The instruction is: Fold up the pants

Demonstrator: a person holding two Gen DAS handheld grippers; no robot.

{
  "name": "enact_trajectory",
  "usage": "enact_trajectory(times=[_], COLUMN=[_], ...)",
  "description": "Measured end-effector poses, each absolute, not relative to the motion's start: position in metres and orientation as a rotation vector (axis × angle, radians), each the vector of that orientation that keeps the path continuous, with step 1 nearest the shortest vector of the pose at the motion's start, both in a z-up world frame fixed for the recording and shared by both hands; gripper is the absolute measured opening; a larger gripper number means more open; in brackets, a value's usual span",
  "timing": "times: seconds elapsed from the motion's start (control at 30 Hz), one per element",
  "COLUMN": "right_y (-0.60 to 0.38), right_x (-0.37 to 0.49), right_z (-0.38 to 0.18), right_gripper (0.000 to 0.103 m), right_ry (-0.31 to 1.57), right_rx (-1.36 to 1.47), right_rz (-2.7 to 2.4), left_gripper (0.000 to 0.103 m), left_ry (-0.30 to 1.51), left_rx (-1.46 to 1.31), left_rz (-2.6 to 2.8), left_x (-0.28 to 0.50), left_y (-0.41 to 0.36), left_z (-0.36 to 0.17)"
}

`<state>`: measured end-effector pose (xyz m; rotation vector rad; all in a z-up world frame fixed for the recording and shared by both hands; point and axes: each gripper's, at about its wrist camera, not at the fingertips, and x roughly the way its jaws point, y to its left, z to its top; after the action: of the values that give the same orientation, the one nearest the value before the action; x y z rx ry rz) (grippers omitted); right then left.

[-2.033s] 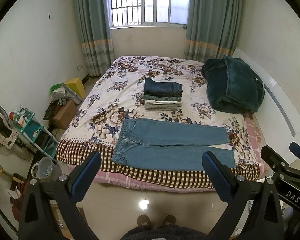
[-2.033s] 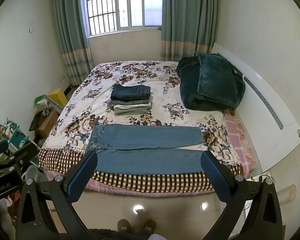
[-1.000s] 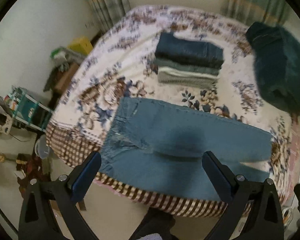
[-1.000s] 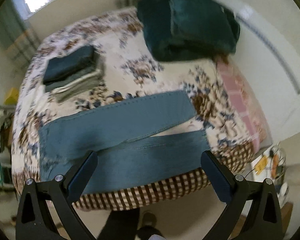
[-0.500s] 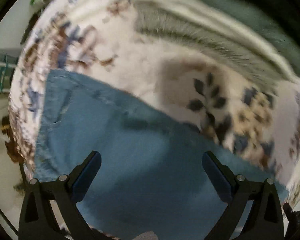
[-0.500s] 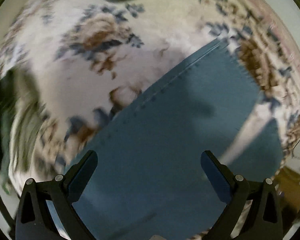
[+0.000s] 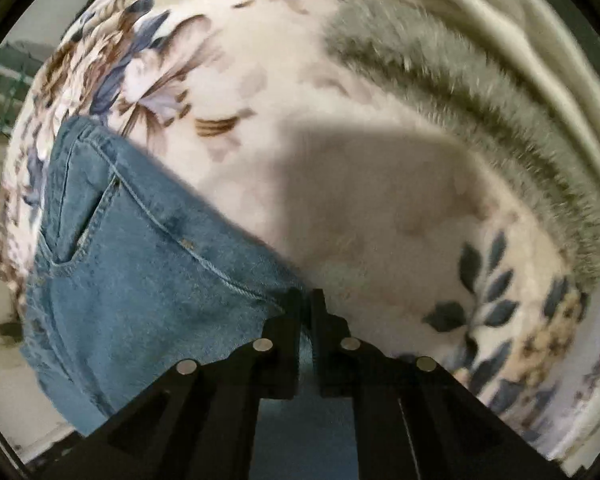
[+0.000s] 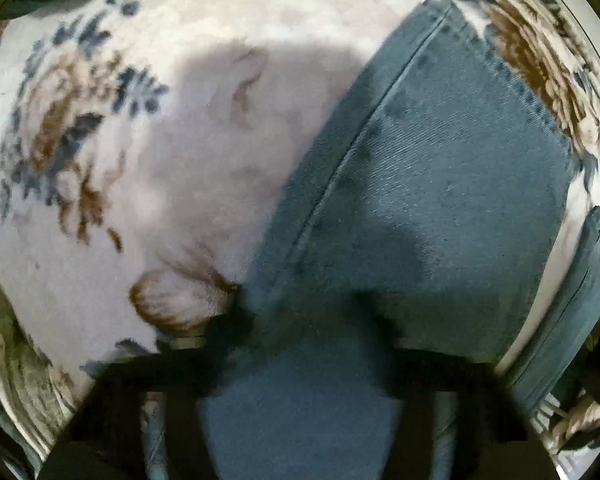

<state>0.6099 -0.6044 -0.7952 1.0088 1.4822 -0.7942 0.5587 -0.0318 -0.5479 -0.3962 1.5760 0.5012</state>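
Both tongs have dropped from wide open onto the far edge of the jeans point(image 7: 140, 280) on the bed point(image 7: 340, 200). The left tongs point(image 7: 306, 300) now pinch denim at six o'clock; the blurred right tongs point(image 8: 300, 320) I cannot tell, so folding looks imminent.

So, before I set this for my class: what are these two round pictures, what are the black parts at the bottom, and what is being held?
Each picture comes from a fisheye camera on a hand-held two-finger gripper; a person holds one in each hand. No robot arm is involved. In the left view, the left gripper is shut on the far edge of the jeans, near the pocket. In the right view, the right gripper sits at the same edge nearer the hem, too blurred to tell if shut. The jeans lie on a floral bedspread; folded clothes lie beyond.
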Motion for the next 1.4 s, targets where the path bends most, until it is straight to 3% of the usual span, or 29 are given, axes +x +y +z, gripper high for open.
enact_trajectory(times=[0.03, 0.1, 0.37, 0.47, 0.57, 0.73, 1.03, 1.17, 1.2, 1.27, 1.4], right_y=[-0.600, -0.592, -0.571, -0.576, -0.586, -0.592, -0.590, -0.604, -0.612, -0.631, -0.676], right_x=[0.610, 0.606, 0.548, 0.503, 0.449, 0.355, 0.264, 0.241, 0.231, 0.210, 0.177], right_z=[-0.791, -0.780, -0.712, -0.685, -0.667, -0.666, -0.751, -0.767, -0.762, -0.751, -0.742], right_gripper=[0.011, 0.009, 0.008, 0.008, 0.008, 0.008, 0.008, 0.022, 0.034, 0.047, 0.051], right_ry=[1.480, 1.455, 1.324, 1.294, 1.289, 1.319, 1.429, 1.408, 1.375, 1.290, 1.169], right_rx=[1.006, 0.991, 0.990, 0.999, 0.983, 0.920, 0.905, 0.972, 0.997, 1.051, 1.169], right_rz=[-0.776, -0.751, -0.604, -0.547, -0.512, -0.495, -0.503, -0.431, -0.420, -0.414, -0.470], left_gripper=[0.002, 0.002, 0.001, 0.001, 0.001, 0.001, 0.002, 0.006, 0.006, 0.006, 0.014], left_ry=[1.557, 1.532, 1.355, 1.308, 1.291, 1.356, 1.509, 1.500, 1.482, 1.449, 1.385], left_rx=[-0.407, -0.413, -0.472, -0.507, -0.527, -0.545, -0.522, -0.533, -0.528, -0.510, -0.472], left_rz=[0.480, 0.458, 0.370, 0.347, 0.346, 0.386, 0.463, 0.444, 0.440, 0.432, 0.414], left_x=[0.553, 0.540, 0.437, 0.377, 0.323, 0.265, 0.197, 0.193, 0.192, 0.191, 0.199], left_y=[-0.030, -0.027, -0.009, 0.004, 0.008, 0.004, 0.002, 0.002, 0.002, -0.001, -0.011], left_z=[-0.535, -0.513, -0.383, -0.369, -0.372, -0.434, -0.533, -0.529, -0.523, -0.506, -0.485])
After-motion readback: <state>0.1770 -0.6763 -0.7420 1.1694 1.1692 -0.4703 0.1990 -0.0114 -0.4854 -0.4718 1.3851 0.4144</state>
